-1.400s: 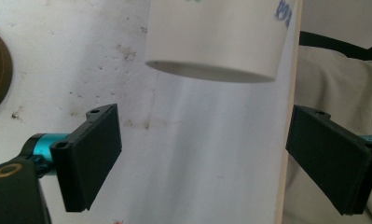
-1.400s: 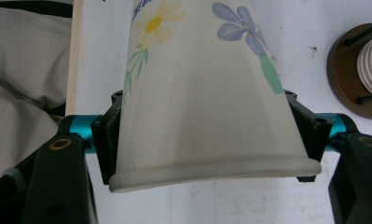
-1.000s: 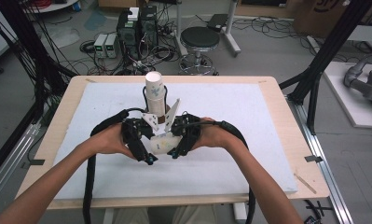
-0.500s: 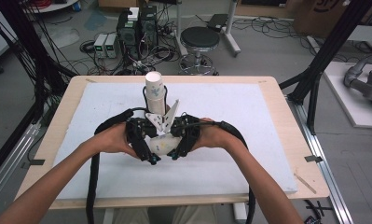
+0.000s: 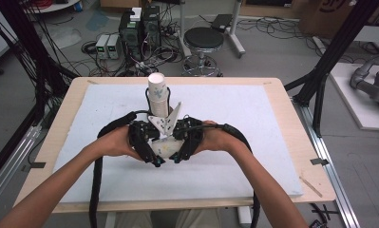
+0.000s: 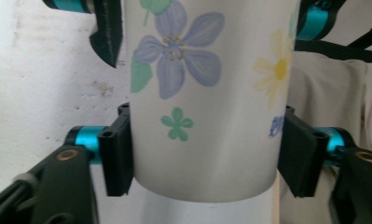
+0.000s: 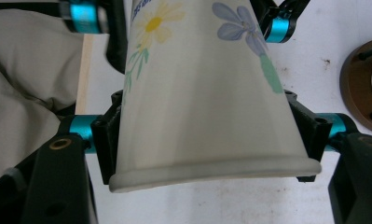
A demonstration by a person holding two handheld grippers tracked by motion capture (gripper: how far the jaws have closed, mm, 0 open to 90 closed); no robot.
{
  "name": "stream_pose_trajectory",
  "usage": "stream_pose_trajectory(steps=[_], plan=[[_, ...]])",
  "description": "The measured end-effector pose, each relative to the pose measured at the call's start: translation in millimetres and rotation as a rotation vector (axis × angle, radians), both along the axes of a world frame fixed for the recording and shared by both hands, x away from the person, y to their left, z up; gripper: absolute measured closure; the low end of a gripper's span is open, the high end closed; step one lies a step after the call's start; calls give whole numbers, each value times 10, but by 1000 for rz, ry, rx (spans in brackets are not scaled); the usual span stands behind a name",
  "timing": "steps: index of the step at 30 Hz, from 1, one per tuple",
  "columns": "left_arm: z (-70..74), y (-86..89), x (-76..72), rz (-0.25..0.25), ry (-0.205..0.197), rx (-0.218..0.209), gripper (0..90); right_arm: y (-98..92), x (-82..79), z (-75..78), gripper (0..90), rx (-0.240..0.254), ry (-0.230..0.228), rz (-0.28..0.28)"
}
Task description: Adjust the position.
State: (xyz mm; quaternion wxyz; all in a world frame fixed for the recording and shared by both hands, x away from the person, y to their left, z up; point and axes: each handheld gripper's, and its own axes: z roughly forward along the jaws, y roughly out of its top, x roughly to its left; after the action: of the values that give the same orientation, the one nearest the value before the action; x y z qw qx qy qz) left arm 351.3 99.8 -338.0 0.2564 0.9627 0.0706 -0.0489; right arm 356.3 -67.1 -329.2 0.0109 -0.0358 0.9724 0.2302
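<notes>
The flowered paper cup (image 5: 164, 147) lies on its side at mid-frame in the high view, just above the white bench (image 5: 253, 123). The right tongs (image 7: 210, 140) clamp its rim end while the left tongs (image 6: 202, 154), jaws having just closed, press its base end, likely to pull nested cups apart. The upright cup stack (image 5: 157, 95) stands just above, near enough to receive it.

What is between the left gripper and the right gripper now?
A flowered paper cup lies sideways between the left gripper and the right gripper, as the high view shows. Each gripper view shows its jaws pressing the cup's sides.
</notes>
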Motion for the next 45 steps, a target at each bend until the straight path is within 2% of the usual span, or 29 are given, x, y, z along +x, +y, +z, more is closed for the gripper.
stream_pose_trajectory(steps=[1, 4, 16, 17, 22, 30, 33, 45], plan=[[-2, 15, 13, -5, 10, -2, 359, 7, -2, -6, 295, -3, 1, 4], [-7, 19, 5, -2, -3, -2, 365, 15, -2, -10, 296, -1, 0, 5], [-4, 26, -5, -3, -11, 14, 369, 29, -1, -30, 263, 3, -4, 7], [-6, 28, -2, 2, -19, 20, 369, 26, -3, -28, 204, 10, 4, 17], [-5, 32, -5, 20, -4, 9, 370, 26, -5, -5, 156, 47, 2, 16], [-15, 35, -11, 19, -12, 17, 370, 9, 7, 21, 154, 71, 3, 3], [-29, 22, -6, 2, -21, 27, 370, 5, 15, 44, 152, 99, 1, 12], [-53, -29, -21, 15, -8, 37, 370, -75, 12, 147, 151, 161, 6, -15]])
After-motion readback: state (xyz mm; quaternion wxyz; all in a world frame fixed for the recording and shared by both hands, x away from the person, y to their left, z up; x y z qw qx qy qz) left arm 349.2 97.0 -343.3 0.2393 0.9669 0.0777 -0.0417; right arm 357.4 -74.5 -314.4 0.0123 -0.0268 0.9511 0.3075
